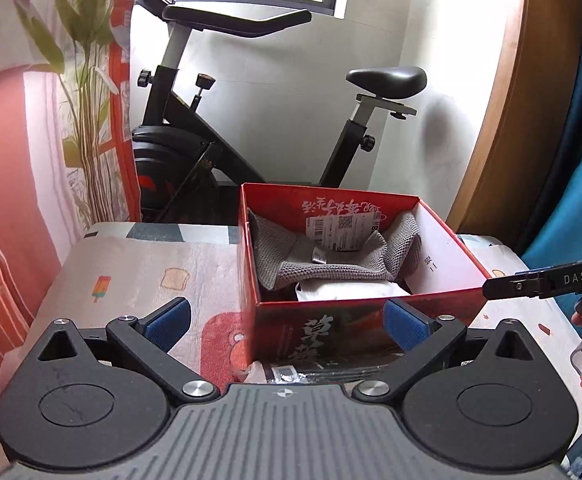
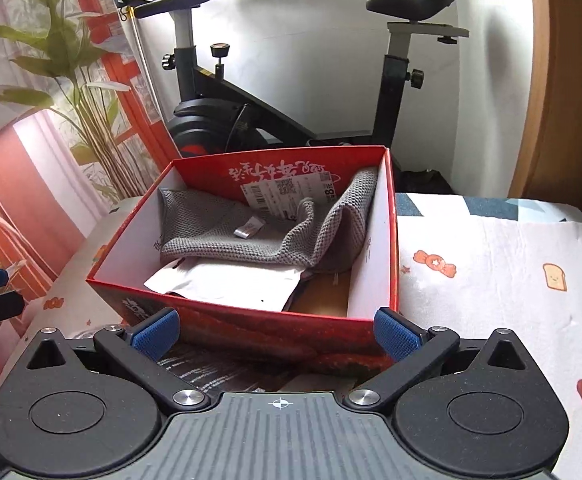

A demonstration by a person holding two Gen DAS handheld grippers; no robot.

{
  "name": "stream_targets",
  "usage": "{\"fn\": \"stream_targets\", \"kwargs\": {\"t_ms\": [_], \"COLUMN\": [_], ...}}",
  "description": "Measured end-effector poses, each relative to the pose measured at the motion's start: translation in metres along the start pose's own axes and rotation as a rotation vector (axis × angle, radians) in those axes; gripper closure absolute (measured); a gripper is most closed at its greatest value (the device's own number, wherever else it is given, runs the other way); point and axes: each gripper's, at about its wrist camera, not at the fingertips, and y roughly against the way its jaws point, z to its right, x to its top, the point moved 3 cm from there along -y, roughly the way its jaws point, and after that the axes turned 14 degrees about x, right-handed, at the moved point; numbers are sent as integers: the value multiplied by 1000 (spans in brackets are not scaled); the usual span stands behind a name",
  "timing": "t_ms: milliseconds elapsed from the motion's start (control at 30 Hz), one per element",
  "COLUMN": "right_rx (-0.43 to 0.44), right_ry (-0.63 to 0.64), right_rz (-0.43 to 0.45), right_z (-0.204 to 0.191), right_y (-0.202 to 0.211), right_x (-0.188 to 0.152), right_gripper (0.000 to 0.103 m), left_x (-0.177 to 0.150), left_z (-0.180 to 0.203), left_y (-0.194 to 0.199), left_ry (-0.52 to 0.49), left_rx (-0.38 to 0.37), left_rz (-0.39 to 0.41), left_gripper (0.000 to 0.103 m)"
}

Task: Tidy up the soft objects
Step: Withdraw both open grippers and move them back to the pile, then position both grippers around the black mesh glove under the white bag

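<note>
Both grippers, left gripper (image 1: 287, 322) and right gripper (image 2: 275, 330), have fingers spread wide, holding nothing. Grey towel (image 2: 251, 232) sits in the red box (image 2: 251, 320).

The grey knitted cloth (image 2: 251, 236) hides most of the red box (image 2: 387, 240) floor and part of the white packet (image 2: 227, 284), and the shipping label (image 2: 287, 192) print is too small to read.

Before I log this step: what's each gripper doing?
Left gripper: open, holding nothing.
Right gripper: open, holding nothing.
</note>
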Motion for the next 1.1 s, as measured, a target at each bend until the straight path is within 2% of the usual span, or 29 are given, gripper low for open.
{"fn": "stream_targets", "kwargs": {"t_ms": [167,367,567,700,867,1100], "right_rx": [-22,-5,-24,-31,-20,8], "right_ry": [7,58,102,112,85,80], "right_rz": [71,182,248,243,185,100], "right_z": [0,-6,-8,-8,-4,-3], "right_y": [10,23,25,19,3,-23], "right_x": [-27,-70,-113,-141,-175,-192], "right_gripper": [0,0,0,0,7,20], "left_x": [-27,-56,-82,-101,-123,-139], "left_z": [-11,-16,-12,-7,-7,0], "left_y": [10,15,16,13,4,-7], "left_ry": [55,108,123,106,141,101], "left_rx": [4,22,44,57,39,36], "left_rz": [18,35,38,16,-29,-59], "left_gripper": [0,0,0,0,0,0]}}
